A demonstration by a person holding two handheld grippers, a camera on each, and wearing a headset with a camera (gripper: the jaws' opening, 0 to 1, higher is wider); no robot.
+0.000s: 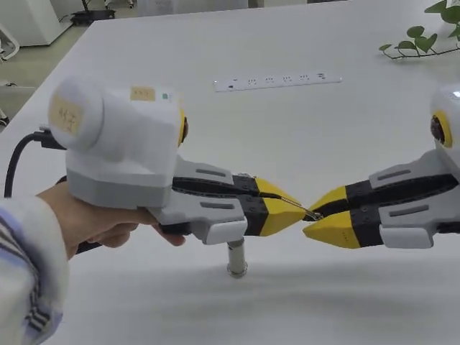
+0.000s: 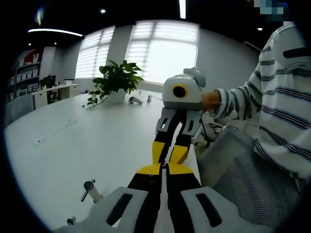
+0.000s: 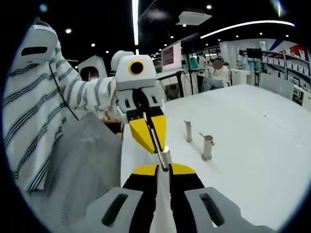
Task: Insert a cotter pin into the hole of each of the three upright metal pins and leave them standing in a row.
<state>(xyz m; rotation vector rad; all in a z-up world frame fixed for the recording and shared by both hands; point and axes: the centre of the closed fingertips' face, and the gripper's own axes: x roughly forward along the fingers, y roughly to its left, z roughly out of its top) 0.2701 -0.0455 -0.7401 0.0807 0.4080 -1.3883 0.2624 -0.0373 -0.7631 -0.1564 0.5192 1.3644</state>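
Observation:
A thin cotter pin [image 1: 295, 204] spans the small gap between my two grippers, which meet tip to tip above the white table [image 1: 309, 136]. My left gripper [image 1: 302, 213] is shut with the pin lying along its yellow jaws. My right gripper [image 1: 310, 221] is shut on the pin's other end. In the right gripper view the cotter pin [image 3: 157, 145] runs from my right gripper [image 3: 164, 168] up into the facing left gripper. One upright metal pin [image 1: 236, 257] stands right below the left gripper. Two more upright pins [image 3: 188, 131] [image 3: 208, 147] stand beyond; the nearer has a cotter pin through it.
A white power strip [image 1: 277, 80] lies across the far middle of the table. A potted plant [image 1: 424, 39] trails over the far right corner. A mesh chair back [image 2: 243, 174] stands by the table's near edge, beside the person's striped sleeve.

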